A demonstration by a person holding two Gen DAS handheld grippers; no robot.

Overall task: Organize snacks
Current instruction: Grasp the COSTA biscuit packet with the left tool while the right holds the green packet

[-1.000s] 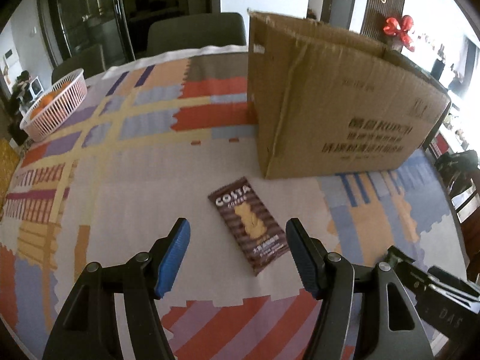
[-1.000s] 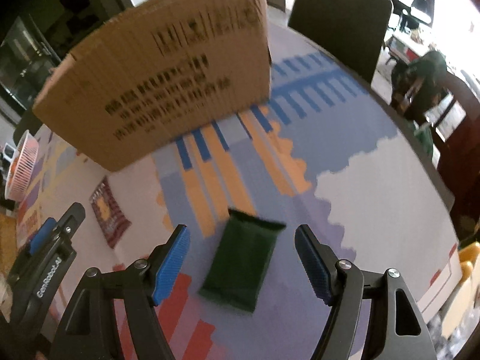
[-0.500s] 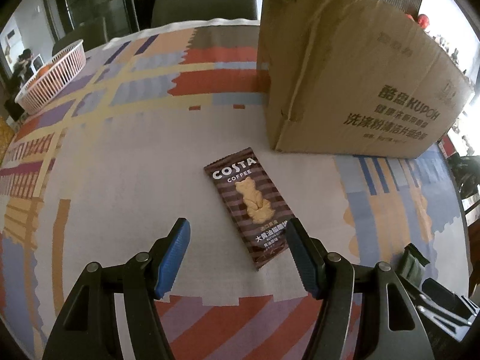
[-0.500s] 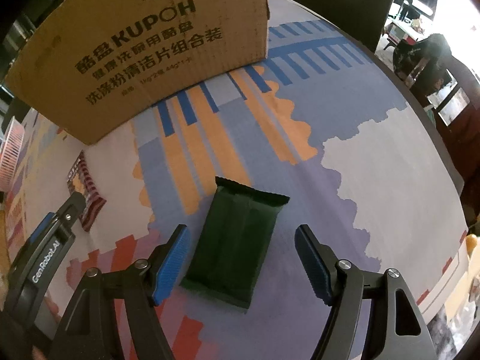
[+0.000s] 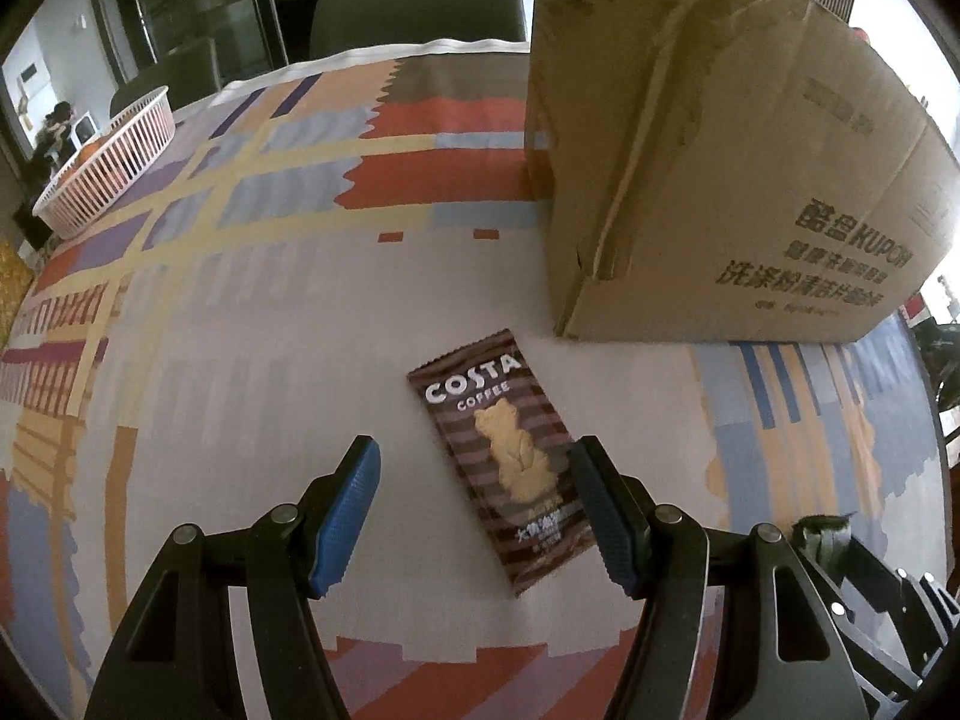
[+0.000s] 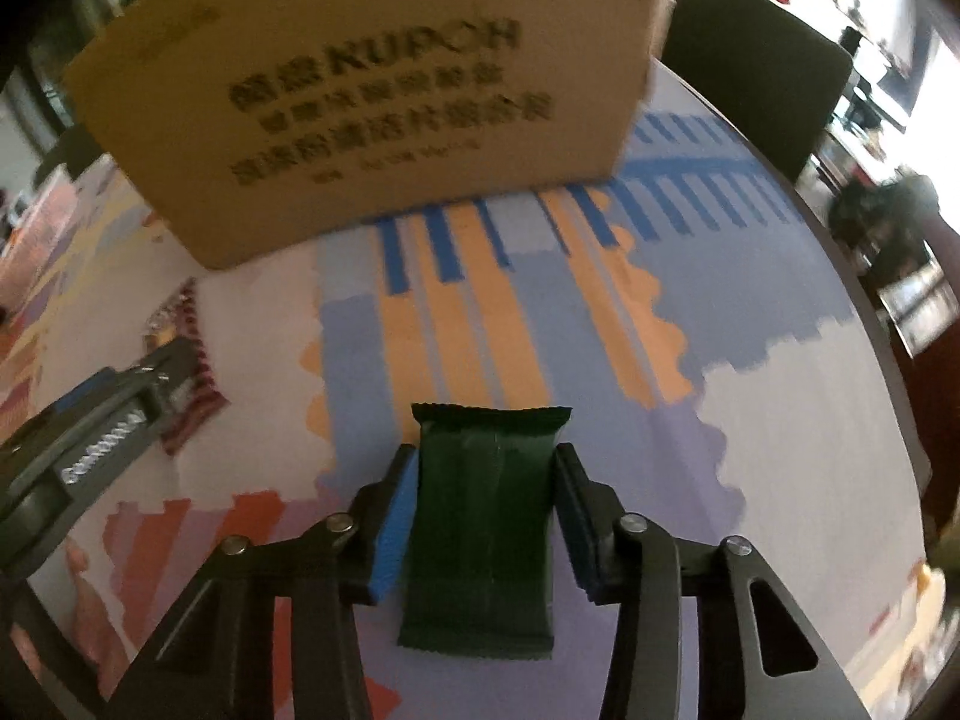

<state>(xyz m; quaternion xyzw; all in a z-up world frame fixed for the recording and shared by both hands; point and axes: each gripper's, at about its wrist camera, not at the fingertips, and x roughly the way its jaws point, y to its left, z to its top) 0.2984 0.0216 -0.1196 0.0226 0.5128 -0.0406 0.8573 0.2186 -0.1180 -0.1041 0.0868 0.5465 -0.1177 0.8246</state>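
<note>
A brown striped Costa packet [image 5: 504, 462] lies flat on the patterned tablecloth. My left gripper [image 5: 475, 450] hangs open just above it, with the packet's near half between the fingers and close to the right one. A dark green snack packet [image 6: 480, 540] lies lengthwise between the fingers of my right gripper [image 6: 486, 456]. Its jaws are closing and both blue pads [image 6: 396, 516] meet the packet's long sides. The right wrist view also catches the Costa packet [image 6: 186, 324] at the left, partly behind the left gripper's finger.
A tall cardboard box [image 5: 720, 180] stands on the table just beyond both packets, also filling the top of the right wrist view as the box [image 6: 372, 90]. A white basket [image 5: 108, 168] with oranges sits far left. Dark chairs [image 6: 756, 78] ring the round table.
The right gripper rolled, came down over the green packet and drew its jaws in onto the packet's sides. The left gripper sank closer to the Costa packet, still equally wide.
</note>
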